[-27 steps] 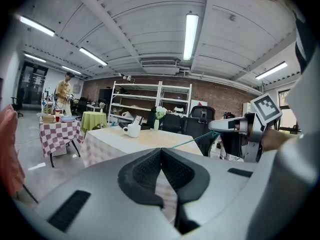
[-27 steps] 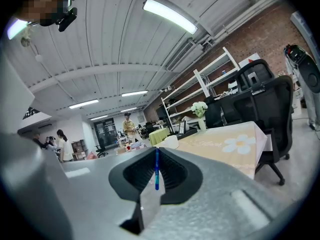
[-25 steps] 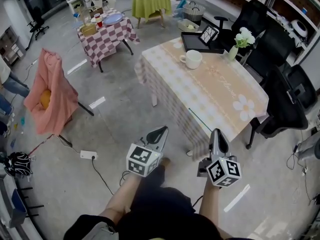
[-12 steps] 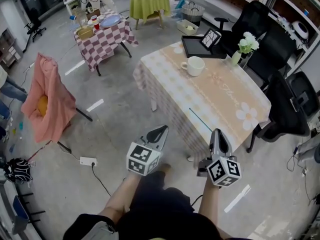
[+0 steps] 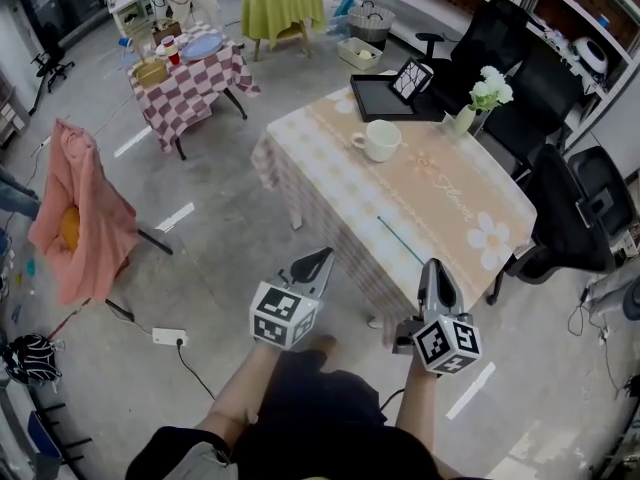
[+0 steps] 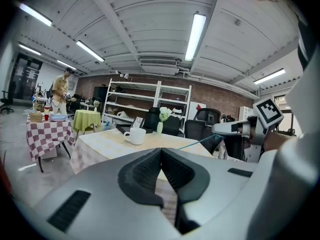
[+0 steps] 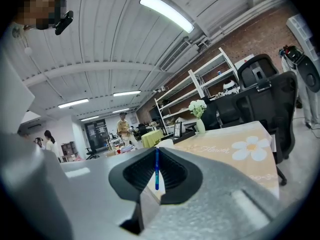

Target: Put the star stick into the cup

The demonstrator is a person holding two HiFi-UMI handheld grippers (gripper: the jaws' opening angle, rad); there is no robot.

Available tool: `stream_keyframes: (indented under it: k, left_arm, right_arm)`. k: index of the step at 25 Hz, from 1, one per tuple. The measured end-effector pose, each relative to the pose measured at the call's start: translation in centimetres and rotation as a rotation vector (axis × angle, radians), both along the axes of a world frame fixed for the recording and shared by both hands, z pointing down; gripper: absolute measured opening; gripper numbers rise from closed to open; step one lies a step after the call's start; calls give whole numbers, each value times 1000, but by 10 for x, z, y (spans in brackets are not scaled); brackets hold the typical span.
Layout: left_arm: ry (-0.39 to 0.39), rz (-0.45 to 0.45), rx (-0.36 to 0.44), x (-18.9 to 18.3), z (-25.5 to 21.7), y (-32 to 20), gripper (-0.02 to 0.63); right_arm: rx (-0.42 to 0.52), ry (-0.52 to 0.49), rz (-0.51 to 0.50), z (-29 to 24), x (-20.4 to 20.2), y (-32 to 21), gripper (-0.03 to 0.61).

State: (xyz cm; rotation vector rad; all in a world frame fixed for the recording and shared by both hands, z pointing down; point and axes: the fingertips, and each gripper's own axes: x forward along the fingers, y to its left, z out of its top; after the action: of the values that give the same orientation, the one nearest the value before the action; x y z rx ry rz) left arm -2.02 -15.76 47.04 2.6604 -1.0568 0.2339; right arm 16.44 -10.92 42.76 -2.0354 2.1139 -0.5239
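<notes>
Since the earlier frame the table (image 5: pixel 450 203) and everything on it have shifted lower and nearer in the head view, while both grippers keep their places at the bottom of the frame.

1. Table: covered with a beige flower-print cloth. Its near corner lies just beyond the gripper tips.
2. Black chair (image 5: pixel 572 218): stands at the table's right side, partly cut off by the table edge.
3. Black tray (image 5: pixel 372 96): lies at the far end of the table.
4. Cup (image 5: pixel 380 140): white, upright on the table, just in front of the tray. In the right gripper view only its top edge (image 7: pixel 165 143) shows behind the jaws.
5. Left gripper (image 5: pixel 324 259): jaws closed together, nothing between them.
6. Right gripper (image 5: pixel 436 265): jaws clamped on the star stick (image 5: pixel 402 240).
7. Star stick: thin and teal. Its long axis runs from the right gripper's tips up and to the left in the head view, out over the table's near edge and toward the cup, well short of it. The star itself cannot be made out in any view. The right gripper view shows only a short blue length (image 7: pixel 156 170) in the jaws.
</notes>
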Motion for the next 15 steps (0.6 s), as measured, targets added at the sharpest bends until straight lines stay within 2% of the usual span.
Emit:
stream_keyframes:
  k: [15]
  left_arm:
    - [29, 29, -3, 8, 1, -40, 11]
  right_arm:
    - [2, 9, 25, 0, 4, -31, 17]
